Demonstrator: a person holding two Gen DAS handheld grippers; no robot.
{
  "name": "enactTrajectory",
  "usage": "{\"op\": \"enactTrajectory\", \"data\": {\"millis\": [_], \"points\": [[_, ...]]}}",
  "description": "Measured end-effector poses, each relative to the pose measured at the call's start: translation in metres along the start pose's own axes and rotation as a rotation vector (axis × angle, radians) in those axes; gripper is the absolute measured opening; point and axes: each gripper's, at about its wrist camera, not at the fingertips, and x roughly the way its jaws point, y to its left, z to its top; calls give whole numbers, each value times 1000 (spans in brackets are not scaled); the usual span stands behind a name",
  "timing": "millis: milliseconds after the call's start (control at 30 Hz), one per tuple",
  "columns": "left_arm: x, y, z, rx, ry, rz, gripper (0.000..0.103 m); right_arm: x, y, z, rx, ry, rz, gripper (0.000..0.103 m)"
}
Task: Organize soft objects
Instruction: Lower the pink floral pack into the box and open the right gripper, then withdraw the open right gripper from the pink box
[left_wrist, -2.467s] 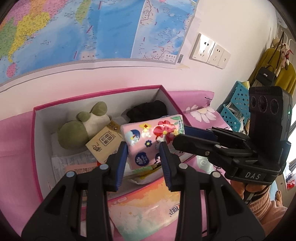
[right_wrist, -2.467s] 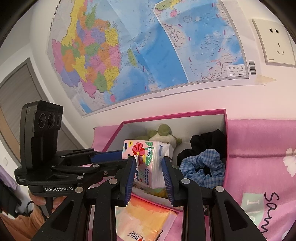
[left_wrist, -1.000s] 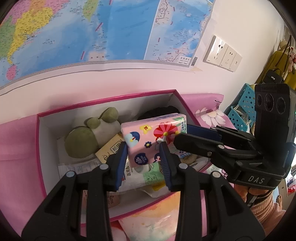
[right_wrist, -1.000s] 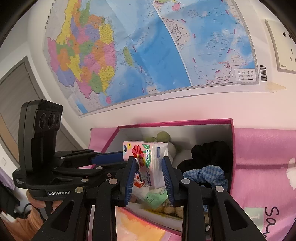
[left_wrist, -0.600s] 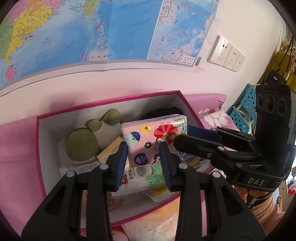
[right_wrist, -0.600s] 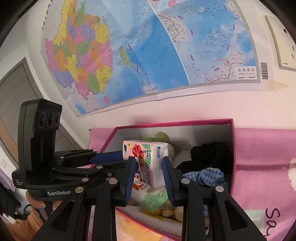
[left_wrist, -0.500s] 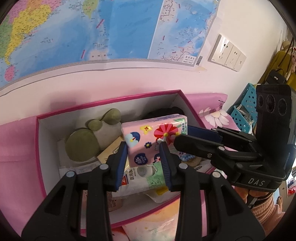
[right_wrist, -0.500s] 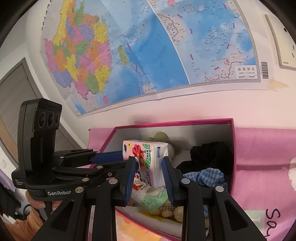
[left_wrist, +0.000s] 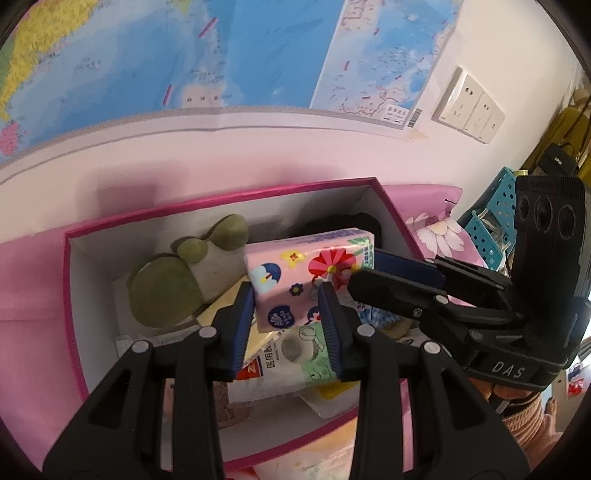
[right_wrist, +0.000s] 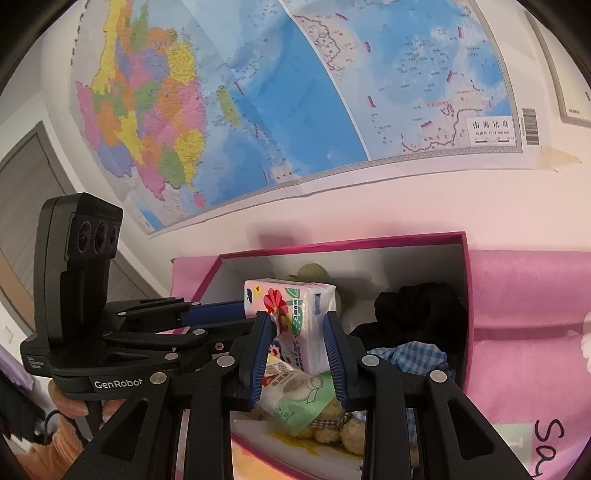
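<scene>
I held the flowered tissue pack (left_wrist: 308, 280) in the air over the open pink box (left_wrist: 221, 201), clenched from both ends: my left tongs (left_wrist: 288, 312) pinched its near end, and my right tongs (right_wrist: 297, 341) gripped the other end, their blue pads pressed against the wrapper.

Through the left camera, the pack sat at the centre with a green plush toy (left_wrist: 166, 291) at about nine o'clock of it, lying in the box, and a green-and-white packet (left_wrist: 295, 354) at six o'clock beneath it. My right tongs came in from three o'clock. Wall sockets (left_wrist: 467, 110) and a blue perforated basket (left_wrist: 491, 225) showed only here, toward two and three o'clock.

Through the right camera, the pack's white side faced me. At three o'clock of it lay a black cloth (right_wrist: 417, 310) with a blue checked scrunchie (right_wrist: 413, 358) just below, both barely visible in the other view. A grey door (right_wrist: 26, 177) at nine o'clock appeared only here. A wall map (right_wrist: 295, 92) hung above the box in both views.
</scene>
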Motion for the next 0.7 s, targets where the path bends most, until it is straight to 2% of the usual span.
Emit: {"op": "enactTrajectory", "data": {"millis": [200,233,367,500,600,700], "points": [[9,9,7,-37,42,-8,37,14,-9,5,41,8,-16,31],[10,10,7,-39,43,-7,37,17,-11,6,53,6,-29,34],[4,13,6,-48,26,-3,37,16,-16,5,75,-15,-62,40],[-9,14,-1,-42,-23,-5,38,7,-10,0,36,-29,-88,45],[-23,12,-11,-25,-76,3,45,-4,-8,-6,22,-40,-99,46],[-44,8,-27,10,-151,14,59,-17,-2,-13,-3,-57,-112,51]]}}
